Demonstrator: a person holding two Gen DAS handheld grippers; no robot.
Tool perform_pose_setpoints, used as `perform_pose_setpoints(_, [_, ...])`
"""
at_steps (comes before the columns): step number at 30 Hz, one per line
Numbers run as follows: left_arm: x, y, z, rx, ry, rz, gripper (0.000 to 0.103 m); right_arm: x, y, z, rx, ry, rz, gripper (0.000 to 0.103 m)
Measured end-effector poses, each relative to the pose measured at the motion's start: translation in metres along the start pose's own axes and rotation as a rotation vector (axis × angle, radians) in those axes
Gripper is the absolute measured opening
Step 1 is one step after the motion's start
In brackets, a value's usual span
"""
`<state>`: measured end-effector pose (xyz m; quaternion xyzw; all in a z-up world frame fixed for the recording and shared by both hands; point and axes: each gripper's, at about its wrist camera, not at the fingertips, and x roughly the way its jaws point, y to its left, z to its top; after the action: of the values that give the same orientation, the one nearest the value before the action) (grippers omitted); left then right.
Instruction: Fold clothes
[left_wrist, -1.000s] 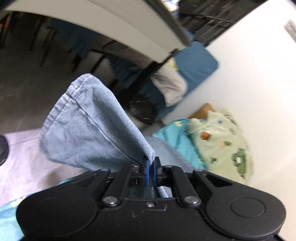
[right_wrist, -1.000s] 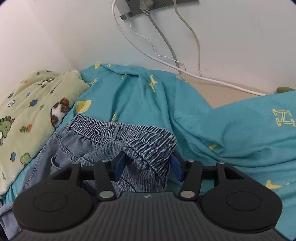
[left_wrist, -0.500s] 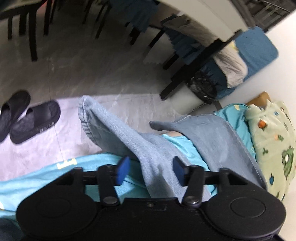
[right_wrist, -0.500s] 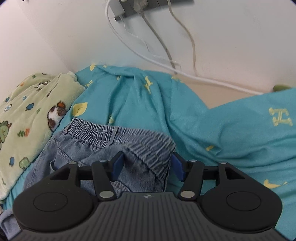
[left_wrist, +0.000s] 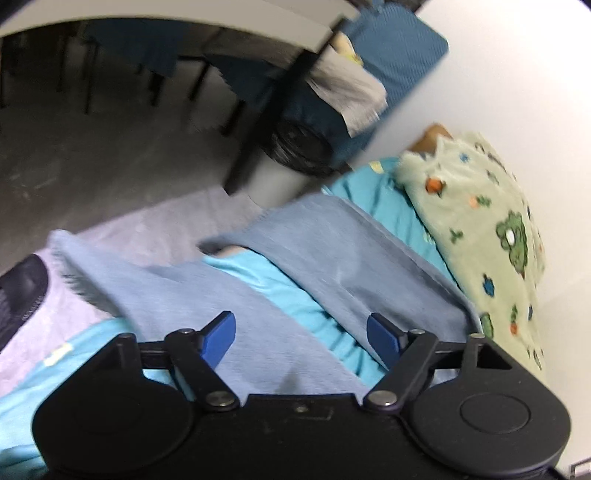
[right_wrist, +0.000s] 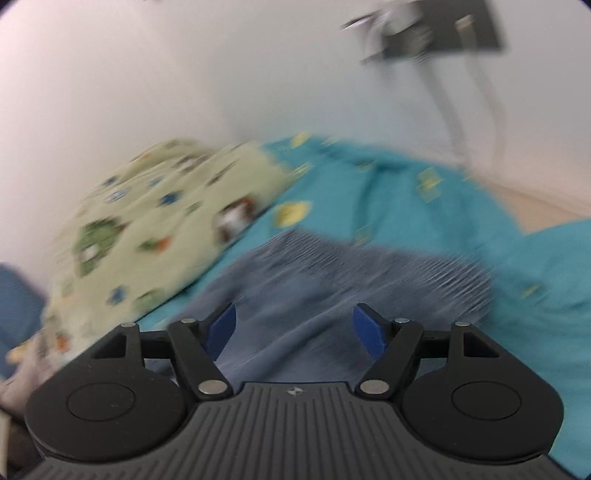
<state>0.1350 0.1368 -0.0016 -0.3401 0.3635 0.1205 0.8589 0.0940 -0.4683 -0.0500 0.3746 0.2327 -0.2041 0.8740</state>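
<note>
Jeans (left_wrist: 332, 254) lie unheld; left gripper (left_wrist: 301, 334) & right gripper (right_wrist: 293, 330) wide open, empty; legs splayed, fold may skew.

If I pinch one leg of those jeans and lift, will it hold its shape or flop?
Likely floppy: the jeans lie draped in soft folds over the teal sheet. Probably the other leg drags along, since both join at the gathered waistband. The left gripper stands open over them.
</note>
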Motion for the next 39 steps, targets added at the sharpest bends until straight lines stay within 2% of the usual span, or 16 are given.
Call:
perform_pose_setpoints(4, [0.049,-0.005,0.009,-0.029,0.107,-0.03,0.076,0.028,0.041,-0.044,-0.002,0.179,0.167,0.076])
perform_pose_setpoints(6, [0.07,-0.005,0.013,-0.065,0.131,-0.038,0.076,0.047,0.061,-0.071,-0.041,0.278,0.215,0.076])
perform_pose_setpoints(9, [0.098,-0.003,0.021,-0.095,0.16,-0.075,0.076,0.07,0.088,-0.097,-0.092,0.374,0.24,0.076])
perform_pose_setpoints(12, [0.123,-0.004,0.027,-0.091,0.172,-0.07,0.076,0.091,0.101,-0.102,-0.07,0.402,0.263,0.076])
perform_pose_setpoints(18, [0.17,-0.003,0.036,-0.119,0.212,-0.083,0.076,0.132,0.114,-0.111,-0.011,0.432,0.242,0.078])
perform_pose_setpoints(21, [0.179,0.004,0.039,-0.177,0.19,-0.13,0.075,0.136,0.112,-0.115,0.008,0.409,0.254,0.077])
perform_pose_setpoints(24, [0.185,0.004,0.044,-0.144,0.159,-0.139,0.072,0.138,0.116,-0.117,0.003,0.382,0.262,0.076])
perform_pose_setpoints(26, [0.187,0.006,0.044,-0.145,0.141,-0.145,0.065,0.14,0.116,-0.119,0.003,0.367,0.256,0.068])
perform_pose_setpoints(27, [0.188,0.008,0.044,-0.145,0.132,-0.148,0.061,0.142,0.113,-0.12,-0.001,0.364,0.243,0.055])
perform_pose_setpoints(28, [0.187,0.007,0.043,-0.143,0.128,-0.141,0.057,0.143,0.111,-0.121,-0.004,0.362,0.23,0.036])
perform_pose_setpoints(30, [0.185,0.006,0.044,-0.111,0.111,-0.113,0.034,0.144,0.106,-0.121,-0.004,0.366,0.213,0.02])
perform_pose_setpoints(31, [0.185,0.006,0.045,-0.095,0.103,-0.099,0.018,0.144,0.104,-0.12,0.007,0.365,0.218,0.015])
perform_pose_setpoints(32, [0.183,0.008,0.045,-0.105,0.097,-0.104,0.009,0.143,0.102,-0.12,0.016,0.364,0.224,0.011])
perform_pose_setpoints(33, [0.181,0.01,0.044,-0.116,0.092,-0.11,0.008,0.141,0.102,-0.121,0.014,0.361,0.228,0.008])
perform_pose_setpoints(36, [0.167,0.012,0.046,-0.13,0.06,-0.136,0.003,0.131,0.109,-0.12,-0.027,0.359,0.222,0.006])
perform_pose_setpoints(39, [0.137,0.004,0.049,-0.118,-0.014,-0.188,0.002,0.118,0.115,-0.116,-0.046,0.345,0.246,0.004])
